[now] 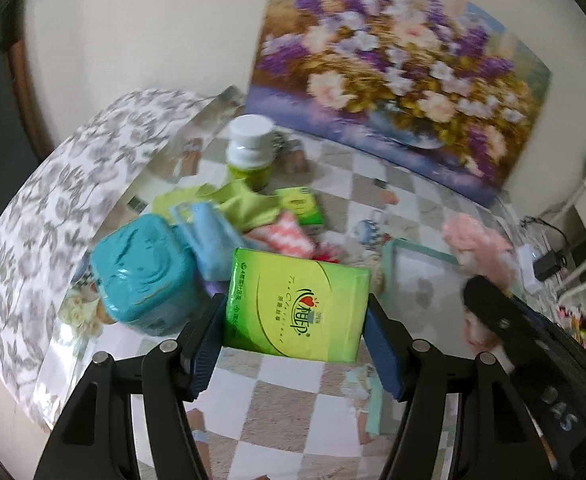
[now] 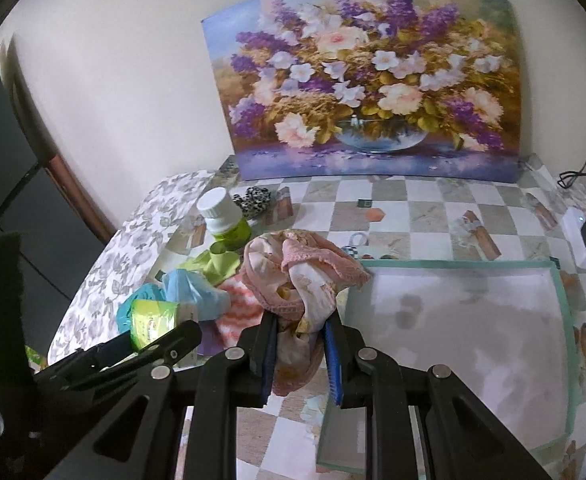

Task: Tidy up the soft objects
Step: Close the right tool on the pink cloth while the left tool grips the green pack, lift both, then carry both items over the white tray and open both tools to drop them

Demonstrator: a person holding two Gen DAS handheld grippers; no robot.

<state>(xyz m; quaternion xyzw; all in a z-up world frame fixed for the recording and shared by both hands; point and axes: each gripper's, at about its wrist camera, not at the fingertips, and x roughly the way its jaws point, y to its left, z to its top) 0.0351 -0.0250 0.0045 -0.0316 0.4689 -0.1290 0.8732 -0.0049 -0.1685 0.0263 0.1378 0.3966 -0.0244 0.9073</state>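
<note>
Left tongs (image 1: 295,344) grip green tissue pack (image 1: 297,304); right tongs (image 2: 299,354) pinch pink cloth (image 2: 297,276).

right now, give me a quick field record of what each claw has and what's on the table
left claw: shut on green tissue pack, lifted
right claw: shut on pink floral cloth, hanging bunched
tray: white, green-rimmed, nothing in it, right of the cloth
pile at left: teal pack, blue bag, green cloth
behind pile: white-capped bottle
backdrop: flower painting
</note>
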